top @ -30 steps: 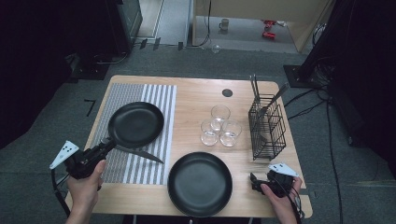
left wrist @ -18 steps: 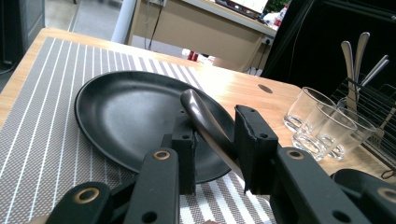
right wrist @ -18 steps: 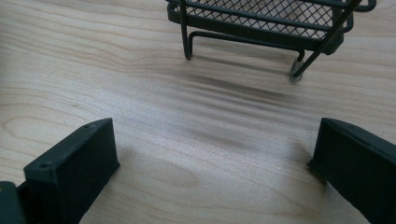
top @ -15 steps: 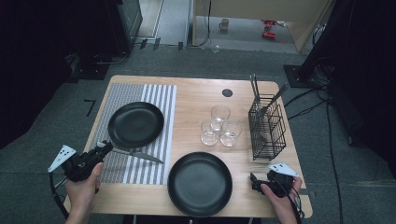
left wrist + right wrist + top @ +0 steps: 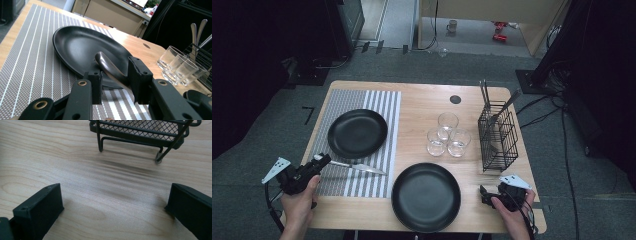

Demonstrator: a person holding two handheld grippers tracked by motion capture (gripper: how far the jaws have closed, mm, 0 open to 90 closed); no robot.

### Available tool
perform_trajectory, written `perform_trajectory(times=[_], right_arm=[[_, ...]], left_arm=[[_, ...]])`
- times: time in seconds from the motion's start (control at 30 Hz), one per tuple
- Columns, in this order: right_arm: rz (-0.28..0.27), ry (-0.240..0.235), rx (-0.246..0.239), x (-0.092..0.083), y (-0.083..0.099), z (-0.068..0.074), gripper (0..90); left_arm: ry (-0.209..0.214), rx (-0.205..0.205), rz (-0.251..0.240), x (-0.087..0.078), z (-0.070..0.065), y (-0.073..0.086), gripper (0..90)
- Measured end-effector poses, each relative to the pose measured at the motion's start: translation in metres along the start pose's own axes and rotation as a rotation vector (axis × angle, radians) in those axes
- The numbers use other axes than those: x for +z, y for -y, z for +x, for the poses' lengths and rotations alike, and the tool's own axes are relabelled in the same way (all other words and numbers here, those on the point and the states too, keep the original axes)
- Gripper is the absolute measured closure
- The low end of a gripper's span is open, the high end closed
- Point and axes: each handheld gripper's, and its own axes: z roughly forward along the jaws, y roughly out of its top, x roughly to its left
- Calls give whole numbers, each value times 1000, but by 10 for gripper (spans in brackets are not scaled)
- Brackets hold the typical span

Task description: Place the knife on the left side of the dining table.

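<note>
Left gripper (image 5: pixel 323 161): I hold it at the near-left of the table, jaws pointing along the striped placemat (image 5: pixel 337 105). Its jaws have just been opening; the knife handle lies between them, and the left gripper view shows a gap on each side of it, so I read the grip as released.
Knife (image 5: pixel 357 166): it lies flat on the placemat, handle (image 5: pixel 110 70) between my jaws, blade tip pointing right toward the near plate (image 5: pixel 426 196). It sits just in front of the far plate (image 5: pixel 357 133), apart from its rim as far as I can tell.
Change: 1 second ago I had the knife at the rim of the far plate; it is now lower and nearer to me, laid beside that plate.
Meaning: I judge this placement as essentially done. What remains is to back the jaws off the handle without dragging it.
Right gripper (image 5: pixel 484 195): idle at the near-right on bare wood, jaws spread wide with nothing between them, facing the foot of the wire cutlery caddy (image 5: pixel 140 130).
Other items: 3 glasses (image 5: pixel 447 135) stand mid-table; the caddy holds more cutlery.
Risk: a pad catching the handle on withdrawal could skew the knife.
</note>
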Motion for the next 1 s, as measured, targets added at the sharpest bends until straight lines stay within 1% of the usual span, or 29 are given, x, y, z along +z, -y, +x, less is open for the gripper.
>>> perform_trajectory(times=[0.1, 0.23, 0.33, 0.4, 0.47, 0.53, 0.57, 0.63, 0.7, 0.83, 1.0], right_arm=[[0, 0, -1, 0, 0, 0, 0], [0, 0, 0, 0, 0, 0, 0], [0, 0, -1, 0, 0, 0, 0], [0, 0, -1, 0, 0, 0, 0], [0, 0, -1, 0, 0, 0, 0], [0, 0, -1, 0, 0, 0, 0], [0, 0, -1, 0, 0, 0, 0], [0, 0, -1, 0, 0, 0, 0], [0, 0, 0, 0, 0, 0, 0], [0, 0, 0, 0, 0, 0, 0], [0, 0, 0, 0, 0, 0, 0]], left_arm=[[-4, -21, 11, 1, 5, 2, 654], [-10, -28, 12, 0, 8, 5, 645], [-22, -25, 18, 0, 9, 7, 630], [-36, -26, 32, 0, 11, 8, 619], [-48, -35, 43, 1, 14, 9, 604], [-67, -44, 55, 1, 16, 11, 595], [-80, -42, 64, 1, 17, 11, 595], [-85, -51, 76, 2, 20, 13, 587], [-90, -48, 78, 2, 21, 14, 583], [-107, -61, 106, 3, 23, 15, 569], [-131, -62, 137, 3, 24, 16, 557]])
